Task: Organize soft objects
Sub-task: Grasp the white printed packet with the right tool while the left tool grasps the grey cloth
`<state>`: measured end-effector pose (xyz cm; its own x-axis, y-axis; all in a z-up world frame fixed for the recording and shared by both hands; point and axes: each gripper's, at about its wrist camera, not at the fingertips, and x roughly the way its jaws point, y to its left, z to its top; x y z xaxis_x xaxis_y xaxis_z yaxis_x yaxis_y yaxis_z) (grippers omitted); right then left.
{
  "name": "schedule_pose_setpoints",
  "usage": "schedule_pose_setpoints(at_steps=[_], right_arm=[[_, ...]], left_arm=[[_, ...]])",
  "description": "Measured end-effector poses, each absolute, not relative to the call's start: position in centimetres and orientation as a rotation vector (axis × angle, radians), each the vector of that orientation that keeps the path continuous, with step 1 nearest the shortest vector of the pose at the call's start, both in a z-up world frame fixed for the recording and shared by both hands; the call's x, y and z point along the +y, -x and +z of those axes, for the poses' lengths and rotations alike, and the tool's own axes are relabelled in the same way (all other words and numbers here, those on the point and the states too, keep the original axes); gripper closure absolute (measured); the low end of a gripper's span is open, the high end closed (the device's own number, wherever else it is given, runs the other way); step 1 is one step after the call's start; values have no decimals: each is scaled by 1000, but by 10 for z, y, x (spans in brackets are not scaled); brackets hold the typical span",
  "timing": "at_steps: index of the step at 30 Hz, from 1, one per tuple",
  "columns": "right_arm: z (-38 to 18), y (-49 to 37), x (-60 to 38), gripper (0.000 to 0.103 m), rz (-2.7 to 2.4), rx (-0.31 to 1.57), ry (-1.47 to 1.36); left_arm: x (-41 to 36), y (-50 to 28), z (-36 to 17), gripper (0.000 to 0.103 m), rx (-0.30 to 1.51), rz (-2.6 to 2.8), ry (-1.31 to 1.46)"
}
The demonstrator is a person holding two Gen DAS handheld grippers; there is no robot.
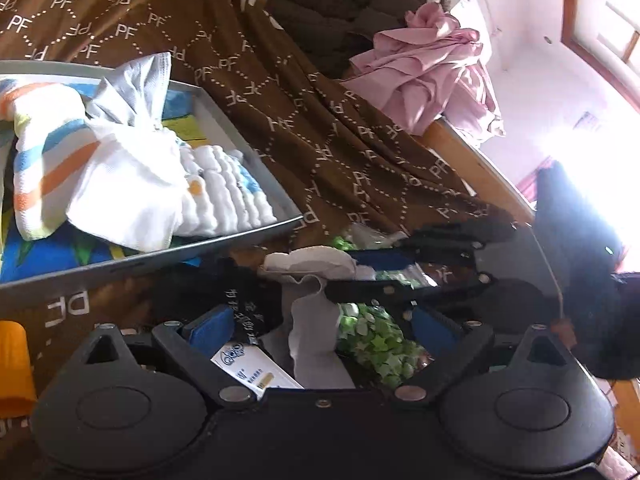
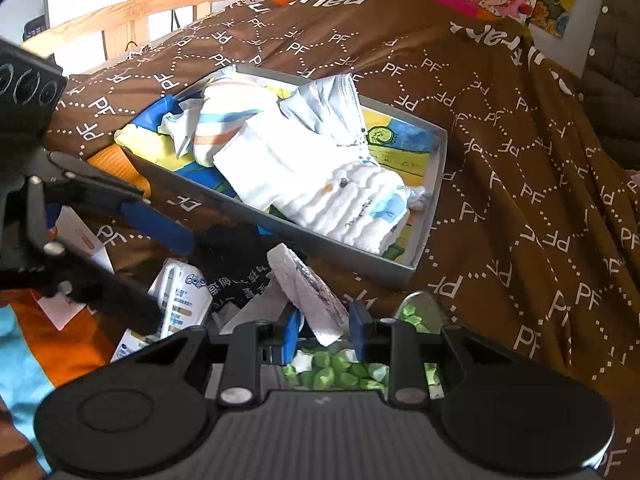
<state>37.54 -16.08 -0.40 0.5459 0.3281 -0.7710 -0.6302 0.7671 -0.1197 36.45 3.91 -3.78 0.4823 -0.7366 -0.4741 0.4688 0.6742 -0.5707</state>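
A grey box (image 2: 434, 184) lies on the brown blanket and holds several soft cloths: a striped towel (image 2: 224, 120), a grey cloth (image 2: 324, 108) and a white quilted cloth (image 2: 352, 204). It also shows in the left wrist view (image 1: 256, 160). My right gripper (image 2: 324, 324) is shut on a small white cloth (image 2: 308, 296), held near the box's front corner. In the left wrist view the right gripper (image 1: 360, 272) holds that cloth (image 1: 308, 280), which hangs down. My left gripper (image 1: 320, 320) is open and empty just below it.
A bag of green paper stars (image 2: 340, 368) lies under the grippers. White packets (image 2: 180, 300) and a dark printed bag (image 2: 240, 276) lie to the left. A pink garment (image 1: 432, 68) sits at the bed's wooden edge (image 1: 472, 160).
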Motion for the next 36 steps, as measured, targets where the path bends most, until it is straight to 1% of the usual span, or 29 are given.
schedule_pose_setpoints(at_steps=[5,7,10,17,20,21,22,28,32,34,36], right_arm=[[0,-386,-170,73,610,854,339],[0,-389,-171,75,611,866,318],[0,-391,-171,76,608,868,309],[1,-393,-171,78,596,864,297],[2,-395,-171,80,595,862,290],[2,-395,-171,80,592,860,289],[2,-396,-171,80,590,858,285],[0,-397,-170,81,585,857,272],[-1,-397,-170,81,583,859,269],[-1,-397,-171,81,580,860,264],[-1,-397,-170,81,578,859,262]], left_arm=[[33,-360,-38,9,774,-811,340],[25,-361,-39,15,786,-828,307],[12,-366,-43,21,818,-829,256],[-6,-382,-51,25,833,-807,233],[-14,-384,-53,37,848,-794,199],[-16,-385,-55,45,856,-790,193],[-17,-385,-56,51,864,-788,187],[-22,-384,-62,65,890,-780,155],[-22,-383,-66,66,885,-759,169],[-22,-383,-66,63,873,-746,167],[-23,-383,-66,62,872,-744,160]])
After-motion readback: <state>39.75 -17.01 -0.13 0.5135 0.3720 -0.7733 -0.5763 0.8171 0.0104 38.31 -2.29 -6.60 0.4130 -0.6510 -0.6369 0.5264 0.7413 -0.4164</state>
